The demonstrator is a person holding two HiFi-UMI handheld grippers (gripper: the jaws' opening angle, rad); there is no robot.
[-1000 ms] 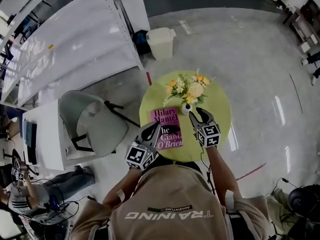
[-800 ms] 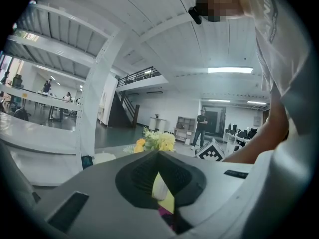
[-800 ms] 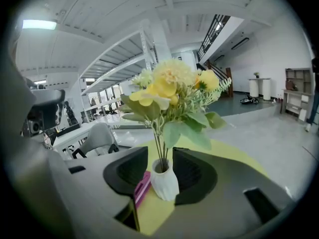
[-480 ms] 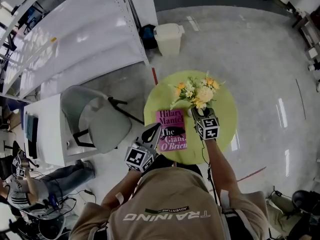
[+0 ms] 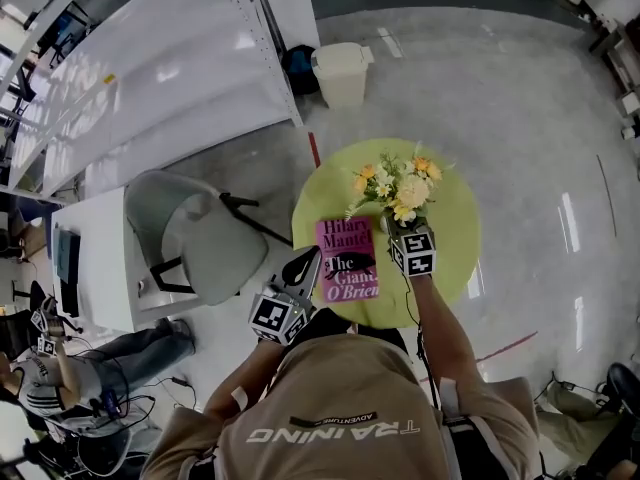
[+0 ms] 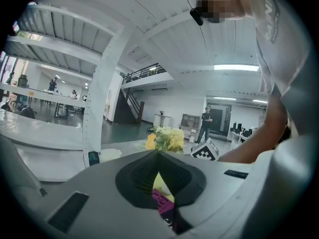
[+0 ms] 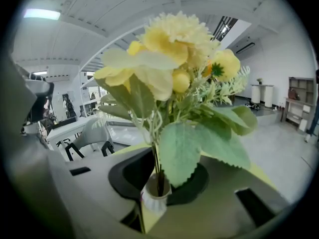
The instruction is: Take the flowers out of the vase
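Head view: round yellow-green table [image 5: 455, 268] w/ flowers [image 5: 400, 183] toward far side, pink book [image 5: 347, 258] flat just L of them. R gripper [image 5: 405, 230] in at base of bouquet, marker cube up; vase mostly hidden under blooms and jaws here. L gripper [image 5: 308, 260] at table's near-L edge, tip just beside book's L edge, well apart from flowers. Grey chair [image 5: 205, 243] L of table, pale bin [image 5: 342, 73] on floor beyond. L gripper view: L gripper [image 6: 159, 156] w/ jaws together at tips, nothing btwn them; thru slit below, bit of table [image 6: 157, 180] and book [image 6: 162, 203]; flowers [image 6: 164, 138] ahead, R gripper's marker cube just R of them. R gripper view: small white vase [image 7: 154, 195] upright btwn jaws of R gripper [image 7: 158, 176], dark pads against it on both sides; jaws just been closing, now clamped on vase. Stems down in vase neck, yellow blooms and green leaves [image 7: 169, 59] filling frame above. Flowers not out yet. Chair [image 7: 94, 131] in bg at L.
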